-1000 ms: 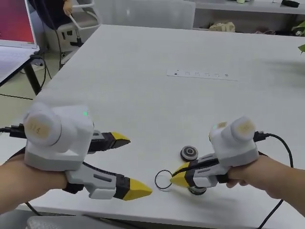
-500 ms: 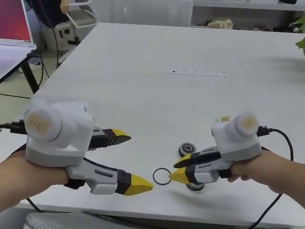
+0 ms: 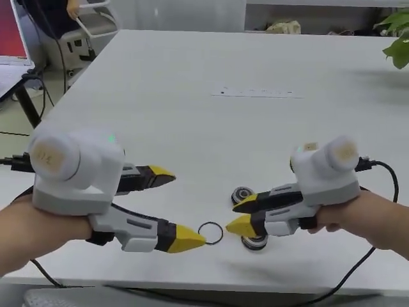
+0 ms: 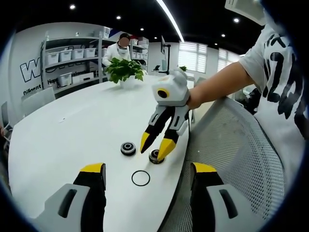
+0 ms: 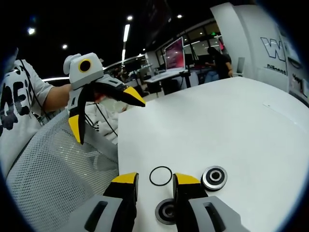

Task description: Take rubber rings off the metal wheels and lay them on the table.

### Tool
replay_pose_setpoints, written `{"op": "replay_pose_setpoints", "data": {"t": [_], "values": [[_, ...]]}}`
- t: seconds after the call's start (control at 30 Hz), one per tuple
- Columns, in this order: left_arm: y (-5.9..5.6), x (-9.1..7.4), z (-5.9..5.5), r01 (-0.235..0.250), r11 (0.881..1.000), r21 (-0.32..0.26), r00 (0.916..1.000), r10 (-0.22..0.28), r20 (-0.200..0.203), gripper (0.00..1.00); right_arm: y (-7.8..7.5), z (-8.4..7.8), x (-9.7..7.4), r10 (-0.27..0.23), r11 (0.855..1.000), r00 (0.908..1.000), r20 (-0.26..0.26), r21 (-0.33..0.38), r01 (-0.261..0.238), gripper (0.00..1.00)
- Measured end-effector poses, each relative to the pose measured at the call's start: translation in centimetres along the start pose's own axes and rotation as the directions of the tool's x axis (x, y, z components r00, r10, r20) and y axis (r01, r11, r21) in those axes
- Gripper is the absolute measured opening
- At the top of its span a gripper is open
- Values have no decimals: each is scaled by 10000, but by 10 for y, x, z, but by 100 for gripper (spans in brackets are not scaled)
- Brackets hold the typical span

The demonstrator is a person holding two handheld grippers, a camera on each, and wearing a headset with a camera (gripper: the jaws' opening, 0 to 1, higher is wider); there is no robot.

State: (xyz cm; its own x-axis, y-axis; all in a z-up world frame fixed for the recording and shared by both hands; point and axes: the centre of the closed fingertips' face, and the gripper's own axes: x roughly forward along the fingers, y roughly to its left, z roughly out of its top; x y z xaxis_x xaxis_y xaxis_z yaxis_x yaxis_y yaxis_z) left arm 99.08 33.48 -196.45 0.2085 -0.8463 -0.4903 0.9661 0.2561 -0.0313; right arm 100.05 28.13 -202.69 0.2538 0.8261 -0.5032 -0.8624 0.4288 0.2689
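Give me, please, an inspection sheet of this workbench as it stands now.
Surface: white table, clean.
Job's things: one rubber ring lying flat on the table; far wheel and near wheel beside it.
Clutter: white strip farther back.
Grippers: left gripper open, empty; right gripper open, empty, over the near wheel.
Cables: black cable from the right gripper.
Surroundings: chair, plant.

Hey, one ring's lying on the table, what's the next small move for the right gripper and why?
Probably shift the right gripper to the farther wheel and grip it. The gripper is open and empty, one rubber ring lies free on the table, and that wheel seems to carry a dark outer band.
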Motion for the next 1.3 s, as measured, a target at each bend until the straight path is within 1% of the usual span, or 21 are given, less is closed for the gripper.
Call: {"op": "replay_pose_setpoints", "data": {"t": [0.2, 0.33, 0.5, 0.67, 0.83, 1.0, 1.2, 1.3], "values": [[-2, 8, 2, 166, 9998, 100, 9998, -165, -83, 68, -4, 1, -11, -175, 9998, 9997, 157, -13, 175, 26], [-3, 13, 6, 256, 9996, 111, 9997, -256, -67, 68, -7, 0, -18, -296, 9996, 9993, 208, -7, 296, 27], [-2, 21, 9, 351, 9992, 163, 9994, -350, -82, 68, -11, -3, -26, -416, 9991, 9989, 218, 23, 415, 27], [-1, 27, 10, 450, 9990, 66, 9989, -449, -109, 66, -14, -8, -34, -544, 9985, 9983, 229, 125, 541, 27], [-2, 34, 6, 632, 9980, 97, 9975, -628, -336, 65, -18, -14, -41, -645, 9979, 9978, 114, 103, 644, 28], [-4, 40, 3, 800, 9967, 115, 9954, -793, -540, 63, -21, -19, -44, -747, 9972, 9972, 17, 89, 747, 29], [-1, 48, -3, 825, 9964, 208, 9937, -807, -778, 63, -21, -30, -46, -790, 9969, 9966, -230, 21, 791, 29], [-1, 50, -4, 852, 9961, 236, 9930, -829, -841, 62, -19, -33, -45, -790, 9968, 9963, -351, -154, 785, 29]]}}
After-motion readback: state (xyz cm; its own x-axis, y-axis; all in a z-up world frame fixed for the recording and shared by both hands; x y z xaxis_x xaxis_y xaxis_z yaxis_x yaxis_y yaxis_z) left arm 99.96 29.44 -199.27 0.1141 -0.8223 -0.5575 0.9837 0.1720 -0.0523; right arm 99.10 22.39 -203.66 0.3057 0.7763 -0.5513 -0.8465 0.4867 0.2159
